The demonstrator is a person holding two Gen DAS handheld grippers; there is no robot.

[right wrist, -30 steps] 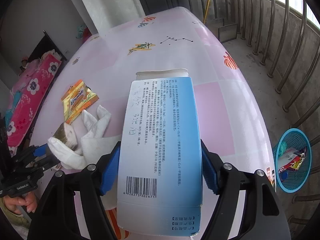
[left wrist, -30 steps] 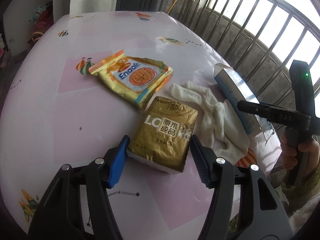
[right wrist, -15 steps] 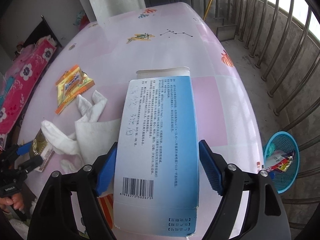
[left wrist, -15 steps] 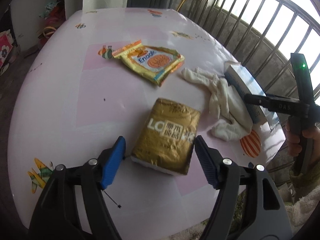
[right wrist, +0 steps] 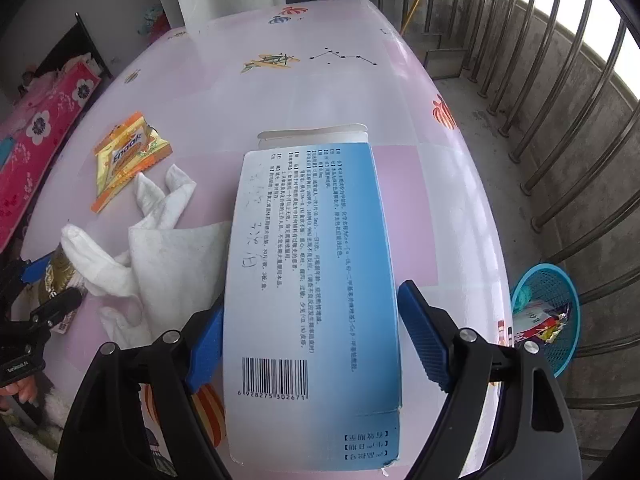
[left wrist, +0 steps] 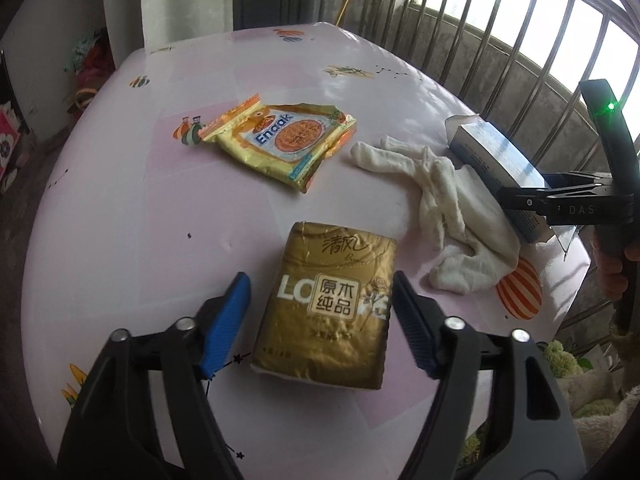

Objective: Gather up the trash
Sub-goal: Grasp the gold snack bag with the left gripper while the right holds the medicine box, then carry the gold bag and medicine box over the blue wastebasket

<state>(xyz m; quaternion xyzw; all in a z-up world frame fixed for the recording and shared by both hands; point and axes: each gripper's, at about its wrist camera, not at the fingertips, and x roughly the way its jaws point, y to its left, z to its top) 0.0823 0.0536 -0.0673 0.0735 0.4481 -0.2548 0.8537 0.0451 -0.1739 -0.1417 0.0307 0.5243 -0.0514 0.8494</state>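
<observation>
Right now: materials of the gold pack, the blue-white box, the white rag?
Gold pack: glossy metallic-look plastic film, crinkled, likely soft. Blue-white box: printed paperboard, smooth; open flap and barcode show. White rag: soft woven cloth, matte, rumpled folds.

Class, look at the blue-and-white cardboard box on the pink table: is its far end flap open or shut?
Open. On the blue-and-white cardboard box, the white far-end flap sticks out beyond the printed face instead of being tucked in.

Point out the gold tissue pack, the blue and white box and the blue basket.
gold tissue pack [left wrist: 332, 304]: left wrist view, middle of its top face.
blue and white box [right wrist: 316, 280]: right wrist view, printed top face.
blue basket [right wrist: 568, 344]: right wrist view, mesh wall.
</observation>
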